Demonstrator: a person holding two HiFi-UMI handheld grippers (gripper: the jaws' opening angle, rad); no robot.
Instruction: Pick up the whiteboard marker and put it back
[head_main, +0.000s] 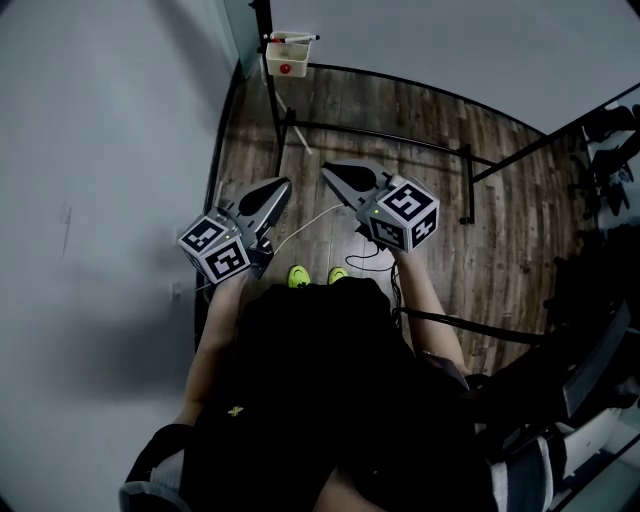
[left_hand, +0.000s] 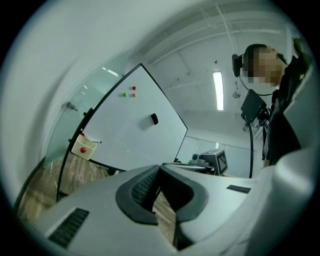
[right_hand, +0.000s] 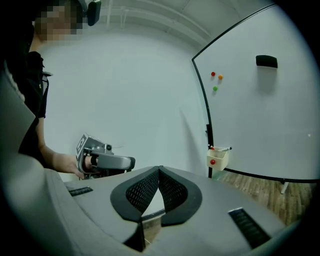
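Closest to me is my dark shirt (head_main: 310, 380), and just past it I hold my left gripper (head_main: 280, 187) and my right gripper (head_main: 335, 173) out over the wood floor (head_main: 400, 130). Both sets of jaws are pressed together at the tips with nothing in them. The marker (head_main: 295, 38) is well apart from them. It lies across the top of a little cream box (head_main: 285, 62) that hangs at the low corner of the whiteboard (left_hand: 135, 135). I think a few things could go wrong. The marker is thin, round and smooth, so it may roll off the box, or slip out if I pinch it near one end. The box looks like light plastic with a red dot on it, so a bump could knock it loose. The board's thin black frame (head_main: 380, 135) spreads over the floor, and I could kick it. My jaws have bumpy black pads (right_hand: 142, 190), which should help me hold on. The board is flat, white and shiny, with a black eraser (left_hand: 154, 119) stuck on it.
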